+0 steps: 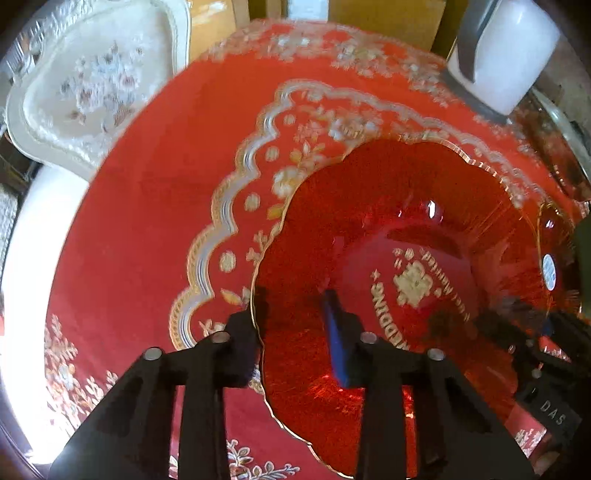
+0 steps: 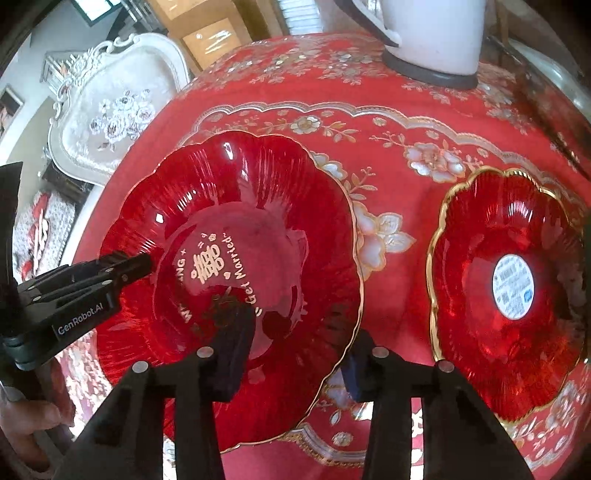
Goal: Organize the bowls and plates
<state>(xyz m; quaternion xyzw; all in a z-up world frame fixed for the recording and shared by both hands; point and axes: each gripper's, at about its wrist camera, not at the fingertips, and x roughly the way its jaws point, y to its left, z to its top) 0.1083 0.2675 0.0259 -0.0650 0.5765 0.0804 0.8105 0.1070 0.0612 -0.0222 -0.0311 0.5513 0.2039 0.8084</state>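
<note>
A large red glass plate (image 1: 424, 229) with a scalloped gold rim and gold lettering sits over the red tablecloth; it also shows in the right wrist view (image 2: 240, 192). My left gripper (image 1: 295, 321) is open and straddles its left rim, one finger outside and one inside. My right gripper (image 2: 295, 354) is open and straddles its right rim. The left gripper (image 2: 133, 266) shows at the plate's left edge in the right wrist view. A smaller red glass plate (image 2: 509, 332) with a round white sticker lies to the right on the cloth.
A round table with a red embroidered cloth (image 2: 406, 110). A white jug (image 2: 432, 33) on a dark base stands at the far right side. A cream upholstered chair (image 1: 92, 81) stands beyond the far left table edge.
</note>
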